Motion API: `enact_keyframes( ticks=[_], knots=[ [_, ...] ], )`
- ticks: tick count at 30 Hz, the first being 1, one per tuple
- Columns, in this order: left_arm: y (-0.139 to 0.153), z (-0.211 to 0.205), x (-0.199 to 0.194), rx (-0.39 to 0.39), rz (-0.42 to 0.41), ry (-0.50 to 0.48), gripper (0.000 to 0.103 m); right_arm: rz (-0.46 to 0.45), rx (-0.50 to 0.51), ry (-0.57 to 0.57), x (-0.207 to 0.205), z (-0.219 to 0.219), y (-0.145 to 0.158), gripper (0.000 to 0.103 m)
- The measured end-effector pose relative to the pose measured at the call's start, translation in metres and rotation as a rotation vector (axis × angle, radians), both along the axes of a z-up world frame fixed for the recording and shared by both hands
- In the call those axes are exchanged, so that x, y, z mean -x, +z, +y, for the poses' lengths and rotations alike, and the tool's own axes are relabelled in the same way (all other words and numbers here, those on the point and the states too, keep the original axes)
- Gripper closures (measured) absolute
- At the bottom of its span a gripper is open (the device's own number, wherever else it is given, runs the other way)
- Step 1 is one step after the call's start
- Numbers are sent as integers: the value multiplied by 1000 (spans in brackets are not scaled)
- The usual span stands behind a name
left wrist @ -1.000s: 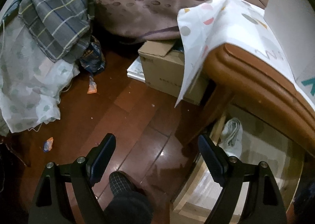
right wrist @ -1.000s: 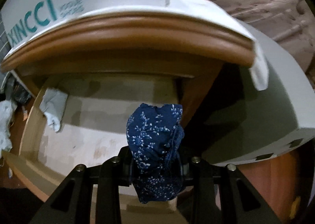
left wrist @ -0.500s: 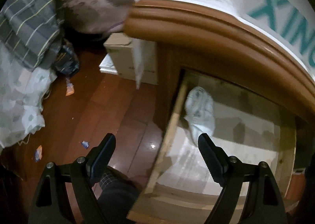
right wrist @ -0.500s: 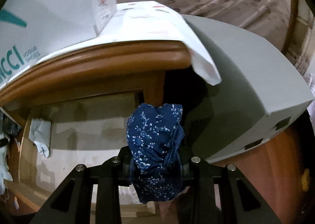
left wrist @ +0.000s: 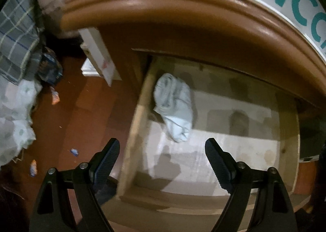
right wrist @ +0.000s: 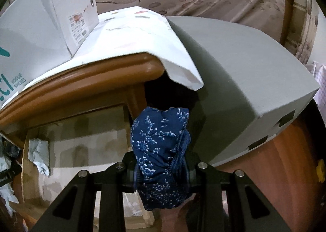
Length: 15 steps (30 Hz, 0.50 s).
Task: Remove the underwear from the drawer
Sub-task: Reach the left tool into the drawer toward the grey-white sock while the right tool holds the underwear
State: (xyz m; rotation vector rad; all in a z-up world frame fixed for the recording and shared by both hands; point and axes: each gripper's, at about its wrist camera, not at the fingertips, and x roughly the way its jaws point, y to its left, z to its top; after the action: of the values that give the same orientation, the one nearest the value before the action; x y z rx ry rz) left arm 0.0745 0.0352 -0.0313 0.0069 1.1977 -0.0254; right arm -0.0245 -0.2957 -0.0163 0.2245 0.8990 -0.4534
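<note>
1. blue cloth with small white flowers, the blue underwear (right wrist: 161,150), is bunched up in the right gripper (right wrist: 161,173). the tongs are squeezed tight on it and hold it up out of the drawer.
2. the left gripper (left wrist: 162,156) is wide open and holds nothing. it points down into the open drawer (left wrist: 287,150).
3. a pale rolled-up piece, the white underwear (left wrist: 173,107), lies in the drawer at about 12 o'clock from the left tongs, near the drawer's wall at 9 o'clock. the tongs are near it but not touching it.
4. the rest of the drawer floor looks bare. i think the blue piece is done and the white one is next.
5. what could go wrong:
 - the wooden top (left wrist: 183,8) hangs over the drawer at 12 o'clock. if the left tongs go in too high, they may bump it.
 - the white piece sits close to the side wall. one finger may hit the wall, and the tongs may only pinch a thin fold, so the cloth may slip out.
 - the blue piece hangs loose below the right tongs. if that hand swings, it may catch on the table corner or the grey box (right wrist: 244,81) at 2 o'clock.
 - the left view is blurry, so the aim may be off.
</note>
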Motion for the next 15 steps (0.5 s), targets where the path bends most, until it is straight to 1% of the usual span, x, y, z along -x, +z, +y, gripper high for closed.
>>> enact_keyframes(
  ticks=[3,6,10,12,15],
  knots=[
    [-7,-8,-2,10,26,-8,20,-11,2,-5,2,-3,3,71],
    [-17,-13,-3,43,66,-17,20,-17,-22,-11,3,-9,4,71],
    [-29,-13,-3,85,107,9,20,-30,-50,-14,4,-16,6,71],
    [-34,-12,-3,126,126,48,21,-37,-65,-7,4,-17,8,71],
    [-42,-6,-6,219,166,117,24,-43,-84,1,5,-18,10,71]
  ],
)
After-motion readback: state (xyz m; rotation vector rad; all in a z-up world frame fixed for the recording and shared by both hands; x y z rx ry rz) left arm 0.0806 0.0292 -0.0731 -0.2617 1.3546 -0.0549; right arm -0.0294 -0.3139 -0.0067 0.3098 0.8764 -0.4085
